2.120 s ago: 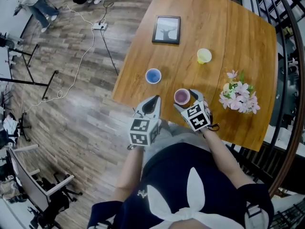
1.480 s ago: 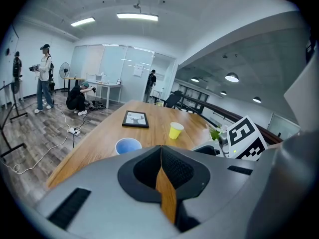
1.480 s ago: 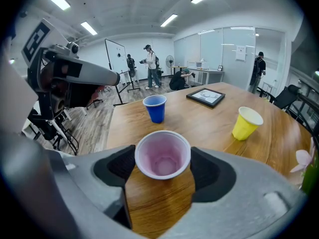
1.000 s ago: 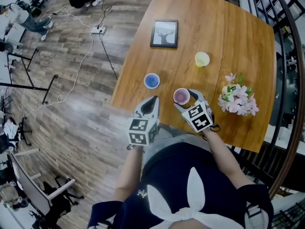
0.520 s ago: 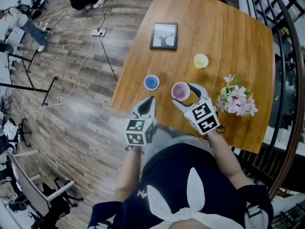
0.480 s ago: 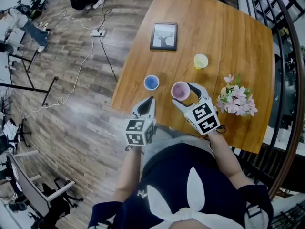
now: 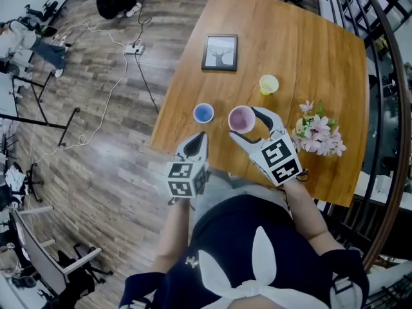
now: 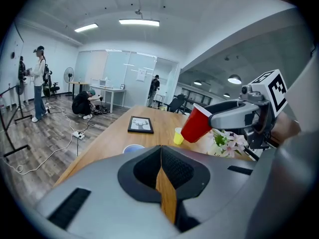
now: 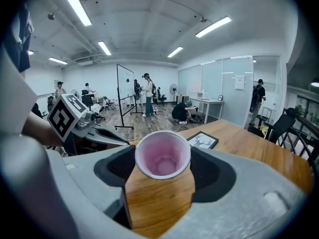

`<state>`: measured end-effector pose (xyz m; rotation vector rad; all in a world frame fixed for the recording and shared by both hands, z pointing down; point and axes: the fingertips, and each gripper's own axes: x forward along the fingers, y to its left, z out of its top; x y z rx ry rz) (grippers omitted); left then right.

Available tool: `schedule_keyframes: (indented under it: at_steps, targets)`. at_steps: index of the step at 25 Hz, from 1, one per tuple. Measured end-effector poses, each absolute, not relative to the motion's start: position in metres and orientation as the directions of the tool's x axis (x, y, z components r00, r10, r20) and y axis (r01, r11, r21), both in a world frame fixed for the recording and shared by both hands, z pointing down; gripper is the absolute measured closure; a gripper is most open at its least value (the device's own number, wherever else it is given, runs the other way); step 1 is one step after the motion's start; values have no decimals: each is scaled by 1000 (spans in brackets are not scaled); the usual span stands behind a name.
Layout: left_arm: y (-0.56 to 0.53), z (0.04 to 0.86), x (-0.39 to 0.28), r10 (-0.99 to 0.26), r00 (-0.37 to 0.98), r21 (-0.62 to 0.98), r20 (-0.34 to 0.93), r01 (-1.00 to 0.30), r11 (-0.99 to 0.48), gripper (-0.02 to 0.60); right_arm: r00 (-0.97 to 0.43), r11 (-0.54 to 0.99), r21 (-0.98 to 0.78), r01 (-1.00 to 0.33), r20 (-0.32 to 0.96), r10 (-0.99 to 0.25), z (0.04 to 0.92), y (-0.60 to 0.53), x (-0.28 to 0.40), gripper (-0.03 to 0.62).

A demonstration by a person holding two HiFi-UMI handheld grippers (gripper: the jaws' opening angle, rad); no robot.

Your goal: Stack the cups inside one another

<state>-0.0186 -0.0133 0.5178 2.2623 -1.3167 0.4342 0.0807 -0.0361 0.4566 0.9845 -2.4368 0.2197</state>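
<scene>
While left jaws meet, right jaws — clasping cup

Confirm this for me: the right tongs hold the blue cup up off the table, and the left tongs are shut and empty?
Wrong cup. The right tongs hold the red cup, as the left gripper view shows; the blue cup stands on the table. The rest is right: the held cup is up off the table, and the left tongs are shut and empty.

Right hand-held gripper holding cup, wooden table
</scene>
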Motion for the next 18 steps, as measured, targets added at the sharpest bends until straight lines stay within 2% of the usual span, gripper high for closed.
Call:
schedule_keyframes:
  at_steps: [18]
  targets:
    - [-12, 511, -33, -753, 451, 237, 479, -892, -384, 563, -660, 770, 96, -631, 456, -597, 420, -59, 63, 255]
